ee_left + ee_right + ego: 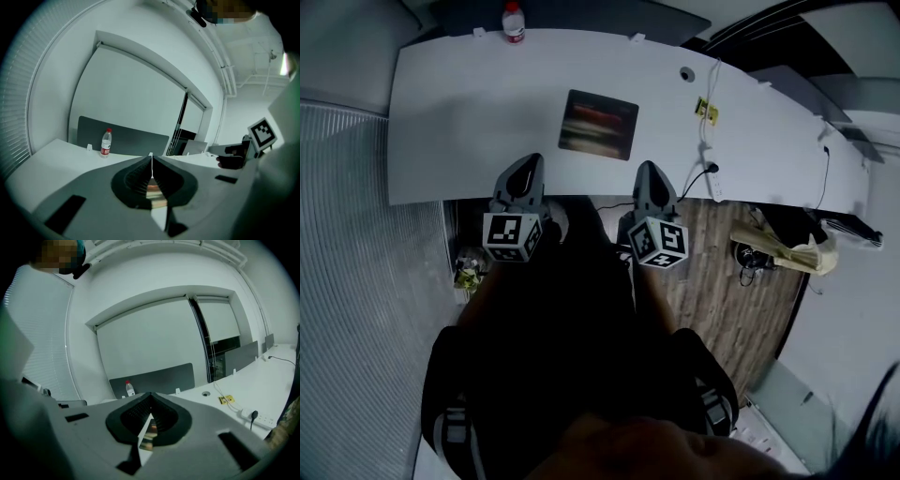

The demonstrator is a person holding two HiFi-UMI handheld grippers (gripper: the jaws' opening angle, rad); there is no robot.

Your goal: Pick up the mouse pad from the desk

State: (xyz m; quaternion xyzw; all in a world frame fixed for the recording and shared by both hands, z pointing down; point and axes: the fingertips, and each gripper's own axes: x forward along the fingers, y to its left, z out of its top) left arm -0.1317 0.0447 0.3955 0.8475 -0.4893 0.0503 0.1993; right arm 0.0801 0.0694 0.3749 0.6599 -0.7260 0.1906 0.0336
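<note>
The mouse pad [598, 125] is a dark rectangle with a reddish streak, lying flat in the middle of the white desk [450, 112]. My left gripper [527, 165] hovers at the desk's near edge, short of the pad's left corner, with its jaws shut and empty. My right gripper [647, 170] is level with it, short of the pad's right corner, also shut and empty. In the left gripper view the shut left gripper [151, 159] shows a sliver of the pad [154, 191] through the gap lower down. The right gripper view shows the shut right gripper [150, 398] and a sliver of the pad [150, 432].
A water bottle [514, 22] with a red cap stands at the desk's far edge, before a grey divider [126, 136]. To the right lie a round cable hole [686, 73], a yellow tag [706, 110] and a white power strip [713, 180] with a plug.
</note>
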